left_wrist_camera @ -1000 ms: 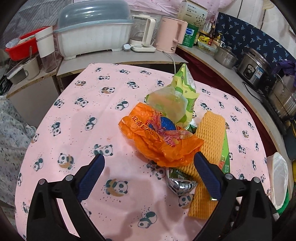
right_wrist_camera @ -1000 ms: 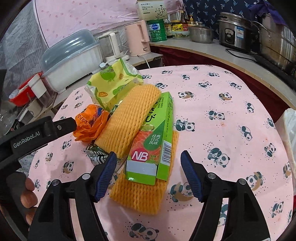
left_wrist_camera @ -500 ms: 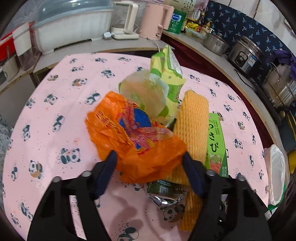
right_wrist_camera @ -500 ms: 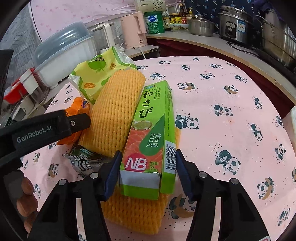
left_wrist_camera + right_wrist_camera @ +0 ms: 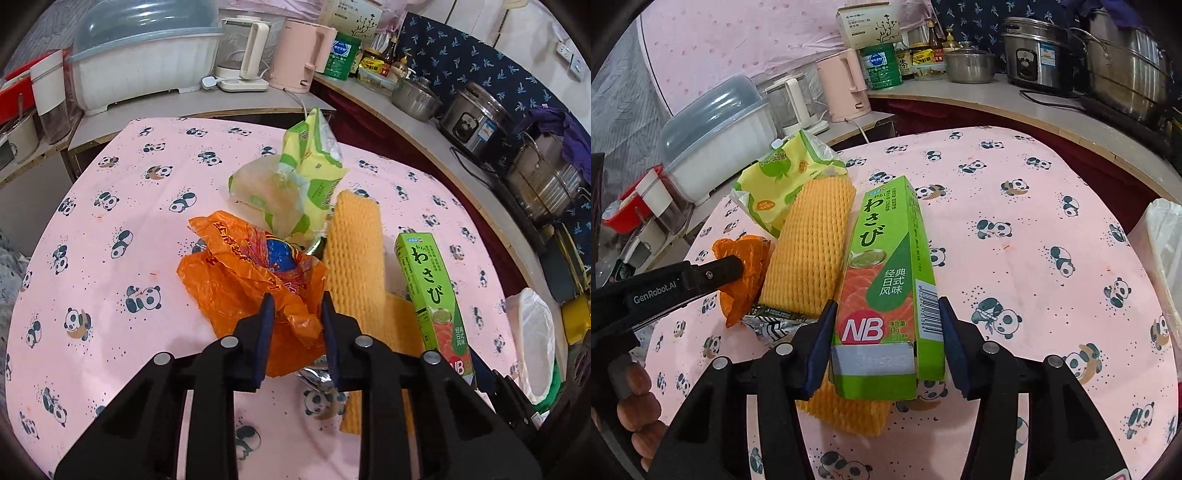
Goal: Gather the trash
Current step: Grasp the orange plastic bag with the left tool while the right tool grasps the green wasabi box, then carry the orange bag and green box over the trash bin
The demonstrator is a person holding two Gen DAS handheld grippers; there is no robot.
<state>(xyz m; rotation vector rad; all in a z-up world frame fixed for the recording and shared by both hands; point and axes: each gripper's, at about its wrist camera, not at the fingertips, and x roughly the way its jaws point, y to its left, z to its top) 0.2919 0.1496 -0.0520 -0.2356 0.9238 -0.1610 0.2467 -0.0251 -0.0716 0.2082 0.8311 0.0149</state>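
**Both tongs closing on trash at the near edge of the pile**

The tabletop (image 5: pixel 110 206), covered in a pink cloth printed with pandas, is carrying a loose pile of trash near its middle. A white-lined bin (image 5: pixel 535 347) is showing past the tabletop's right edge. In the pile, a long yellow foam net (image 5: pixel 812 236) is lying lengthwise, running from near to far. At its far end a yellow-green snack bag (image 5: pixel 314 166) is standing crumpled, with a clear wrapper (image 5: pixel 266 192) just left of it. A green wasabi box (image 5: pixel 886 266) is lying along the net's right side, its near end resting on the net. An orange plastic bag (image 5: pixel 240 266) is sitting crumpled on the left of the net, and a silver foil wrapper (image 5: pixel 772 325) is peeking out at the near side between them.

The right tongs (image 5: pixel 884 343) are closing around the near end of the wasabi box, both blue pads pressing on its sides. The left tongs (image 5: pixel 297 332) are closing too, with the near edge of the orange bag bunched and pinched between their pads.
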